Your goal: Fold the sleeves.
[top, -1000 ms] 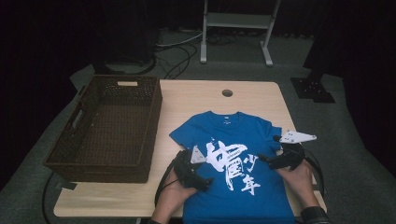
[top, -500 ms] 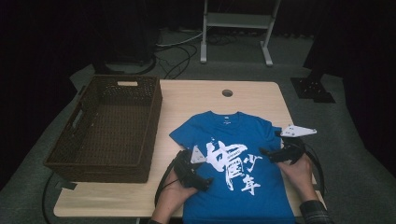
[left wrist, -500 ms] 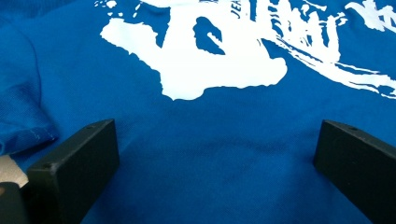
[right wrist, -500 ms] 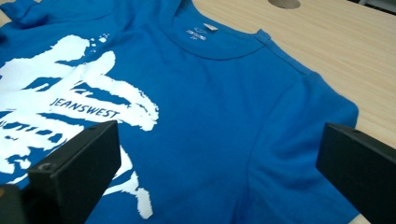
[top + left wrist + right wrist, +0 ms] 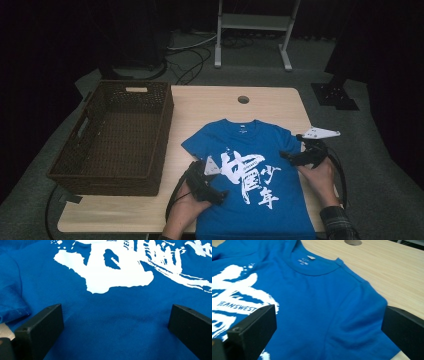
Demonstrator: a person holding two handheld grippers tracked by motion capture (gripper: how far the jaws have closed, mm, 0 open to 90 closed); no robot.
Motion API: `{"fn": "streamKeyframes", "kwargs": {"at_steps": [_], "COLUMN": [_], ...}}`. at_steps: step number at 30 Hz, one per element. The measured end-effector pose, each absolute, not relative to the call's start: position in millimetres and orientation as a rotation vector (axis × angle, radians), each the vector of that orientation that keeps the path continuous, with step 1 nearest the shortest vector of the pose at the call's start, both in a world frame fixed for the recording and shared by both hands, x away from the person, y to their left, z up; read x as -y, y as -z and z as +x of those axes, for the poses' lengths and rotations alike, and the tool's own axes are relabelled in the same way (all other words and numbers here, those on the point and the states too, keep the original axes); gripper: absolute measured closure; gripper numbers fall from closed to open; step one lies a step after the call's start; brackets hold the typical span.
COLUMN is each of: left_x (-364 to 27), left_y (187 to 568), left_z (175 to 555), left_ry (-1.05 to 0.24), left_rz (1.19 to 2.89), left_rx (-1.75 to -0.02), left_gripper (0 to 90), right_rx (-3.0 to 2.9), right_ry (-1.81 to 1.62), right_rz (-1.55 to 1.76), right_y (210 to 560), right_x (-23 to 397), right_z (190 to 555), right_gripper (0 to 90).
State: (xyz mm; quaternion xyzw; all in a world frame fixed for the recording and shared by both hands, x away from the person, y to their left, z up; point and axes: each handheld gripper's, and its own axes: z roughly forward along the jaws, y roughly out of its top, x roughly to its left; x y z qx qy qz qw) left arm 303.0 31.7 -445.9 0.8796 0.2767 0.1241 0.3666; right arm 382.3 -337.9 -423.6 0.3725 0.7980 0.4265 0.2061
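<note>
High view: a blue T-shirt (image 5: 252, 185) lies flat, print up, on the table (image 5: 200, 107), its hem at the near edge. A wicker basket (image 5: 117, 135) stands just beside it on the left. The left gripper (image 5: 218, 194) rests on the shirt's left side below the sleeve; the right gripper (image 5: 286, 156) sits at the right sleeve. Judged step: positioning both grippers to take hold of the shirt, probably for folding.

Left gripper view: fingers (image 5: 40, 327) spread wide, nothing pinched; the shirt's cloth (image 5: 117, 322) lies between and beneath them.

Right gripper view: fingers (image 5: 254, 326) likewise spread, the sleeve and shoulder (image 5: 359, 312) between them, bare table beyond. The next move calls for lowering onto the cloth and closing on an edge.
</note>
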Motion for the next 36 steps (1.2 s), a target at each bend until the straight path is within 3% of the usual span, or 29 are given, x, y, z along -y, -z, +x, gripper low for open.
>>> {"fn": "streamKeyframes", "kwargs": {"at_steps": [29,36], "left_x": [-32,-32], "left_y": [446,446], "left_z": [303,303], "left_ry": [-0.318,-0.318], "left_rz": [2.260,2.261], "left_rx": [-0.712,-0.712], "left_gripper": [0.0,0.0], "right_rx": [-2.158,-2.149], "right_ry": [-1.101,-1.081], "right_rz": [1.182,1.204], "right_y": [430,435], "right_x": [368,374], "right_z": [422,425], "right_gripper": [0.0,3.5]}}
